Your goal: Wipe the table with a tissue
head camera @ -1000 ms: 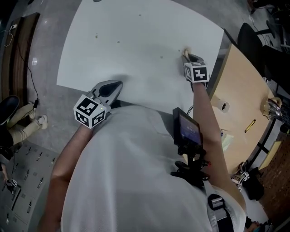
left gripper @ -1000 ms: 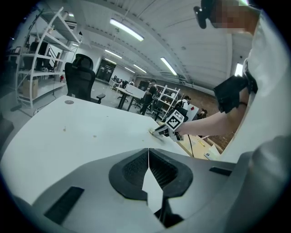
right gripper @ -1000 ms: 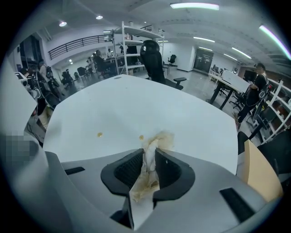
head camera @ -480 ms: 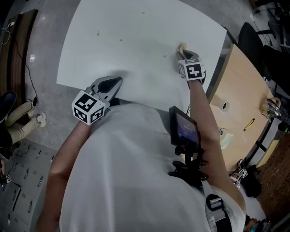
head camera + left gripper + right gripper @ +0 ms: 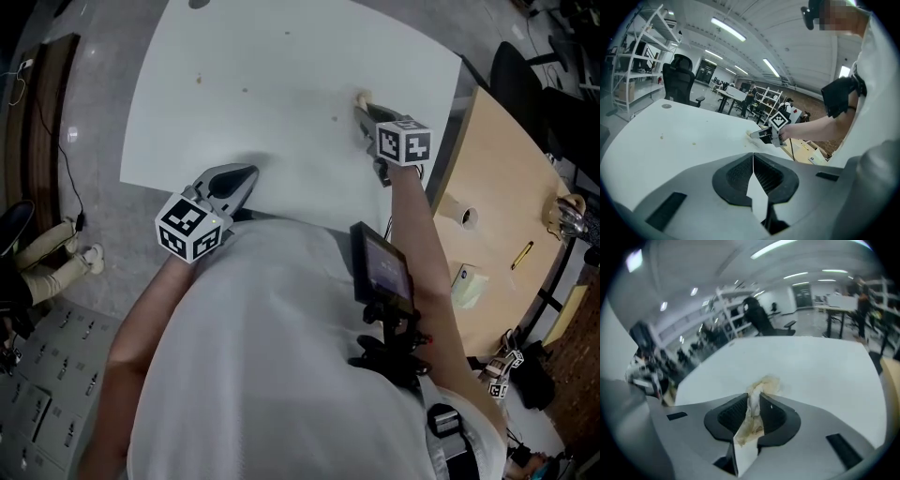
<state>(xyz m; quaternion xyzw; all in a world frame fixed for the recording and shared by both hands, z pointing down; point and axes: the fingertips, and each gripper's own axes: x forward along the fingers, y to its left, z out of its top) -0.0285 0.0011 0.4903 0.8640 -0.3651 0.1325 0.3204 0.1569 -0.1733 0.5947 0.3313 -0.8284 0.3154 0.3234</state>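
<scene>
table (image 5: 281,103): smooth matt white | tissue (image 5: 765,383): crumpled soft paper (stained tan) | right gripper (image 5: 365,109): matt grey plastic

The left gripper (image 5: 752,168) has its jaws pressed together with nothing between them. Its marker cube (image 5: 190,228) sits behind the jaws, at the end of the bent left arm (image 5: 141,319). The right gripper (image 5: 753,401) has its jaws clamped on a crumpled tissue (image 5: 764,383), which sticks out past the tips. The right arm (image 5: 417,244) reaches farther forward than the left, bare at the forearm, with the tips pointing ahead and slightly toward the left gripper's side.
</scene>
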